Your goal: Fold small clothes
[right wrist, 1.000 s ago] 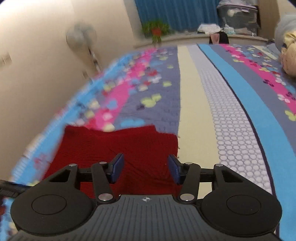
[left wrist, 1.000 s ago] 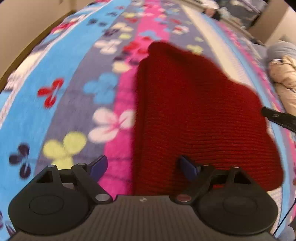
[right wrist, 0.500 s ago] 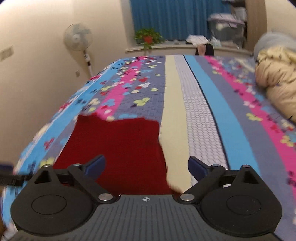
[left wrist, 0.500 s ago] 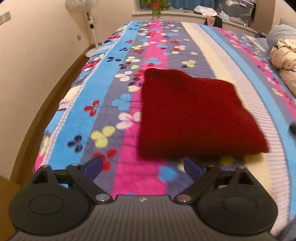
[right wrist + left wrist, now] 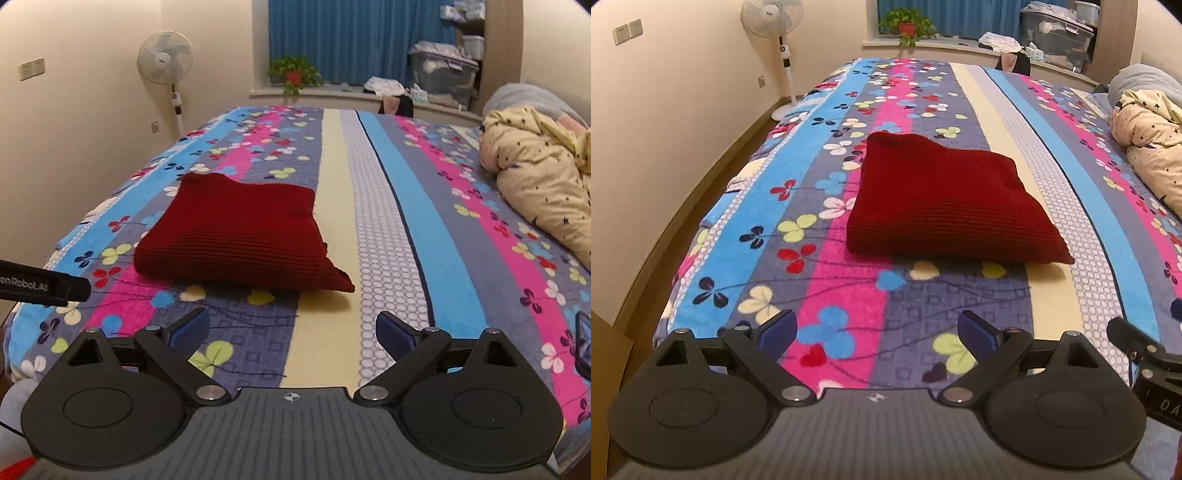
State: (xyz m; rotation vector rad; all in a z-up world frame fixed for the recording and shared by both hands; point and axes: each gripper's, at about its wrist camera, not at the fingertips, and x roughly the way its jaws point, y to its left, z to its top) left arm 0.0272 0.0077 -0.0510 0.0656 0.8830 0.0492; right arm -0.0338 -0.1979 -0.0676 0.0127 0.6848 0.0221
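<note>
Nearest to the cameras, the left hand-held gripper (image 5: 877,330) hangs over the foot of the bed with its blue-padded fingers (image 5: 777,330) spread wide and nothing between them. The right hand-held gripper (image 5: 293,331) is the same: released, empty, held just above the blanket and clear of the cloth.

A little farther up the flowered, striped blanket (image 5: 831,332) lies the red knitted garment (image 5: 945,199), folded into a thick, roughly square packet. It sits on the pink, grey and cream stripes, left of the bed's middle line, apart from both tools. I would judge the folding of this piece finished, or all but finished; the step in hand looks like letting go and standing back. If anything is left, it is a light tidying of the near right corner (image 5: 341,282), which sticks out in a point, or a reach for another garment, though none shows on the bed.

The packet's rounded fold edge faces the foot of the bed, the knit ribs running across it. Its slightly longer side seems to run along the stripes, toward the far window, though the lens makes that hard to tell.

Beyond, a cream starred quilt (image 5: 535,184) is heaped on the right; a standing fan (image 5: 774,22) is by the left wall.
</note>
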